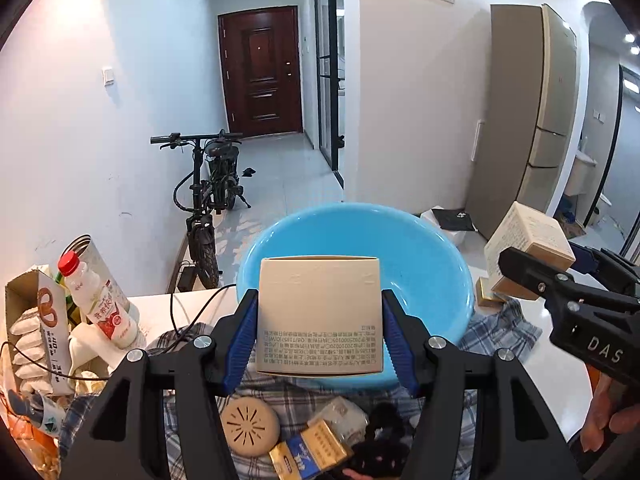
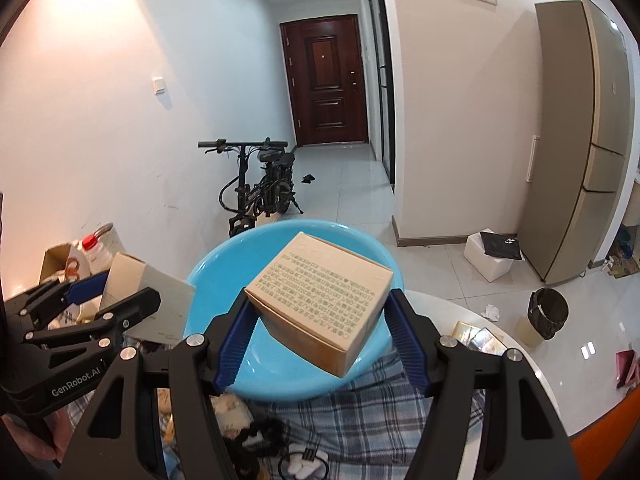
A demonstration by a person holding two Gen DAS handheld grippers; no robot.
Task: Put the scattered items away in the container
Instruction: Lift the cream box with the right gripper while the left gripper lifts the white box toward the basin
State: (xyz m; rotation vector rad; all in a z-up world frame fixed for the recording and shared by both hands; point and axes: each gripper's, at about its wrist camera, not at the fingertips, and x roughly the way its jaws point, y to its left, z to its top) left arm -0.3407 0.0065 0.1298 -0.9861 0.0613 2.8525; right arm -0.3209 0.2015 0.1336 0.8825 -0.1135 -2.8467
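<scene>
- Left wrist view, far left of the table: an open cardboard snack box (image 1: 34,320) with white packets inside, a little milk bottle with a red cap (image 1: 102,304) leaning next to it, and a metal can (image 1: 90,252) behind.
- Middle: the left gripper (image 1: 320,330) has its blue pads clamped on both sides of a beige carton (image 1: 320,316), printed side facing the camera, held up right in front of the blue basin (image 1: 420,256). Carton isn't in the basin, it's off the table in the grip.
- Under that gripper, on a plaid cloth (image 1: 504,328): a round beige vented disc (image 1: 250,426), a gold and blue pack (image 1: 308,452), and something dark and fuzzy I can't make out.
- Right: the right gripper (image 1: 532,270) comes in from the edge, closed around a second beige carton (image 1: 524,240), tilted, just beside the basin's right rim. A hand (image 1: 612,420) shows below it.
- Right wrist view backs this up: second carton sits skewed, corner down, pinched between the pads over the basin, which looks empty inside.
- Background: black e-bike (image 1: 208,196) against the wall, dark red door (image 1: 262,70) down the hall, fridge (image 1: 536,120) on the right.
</scene>
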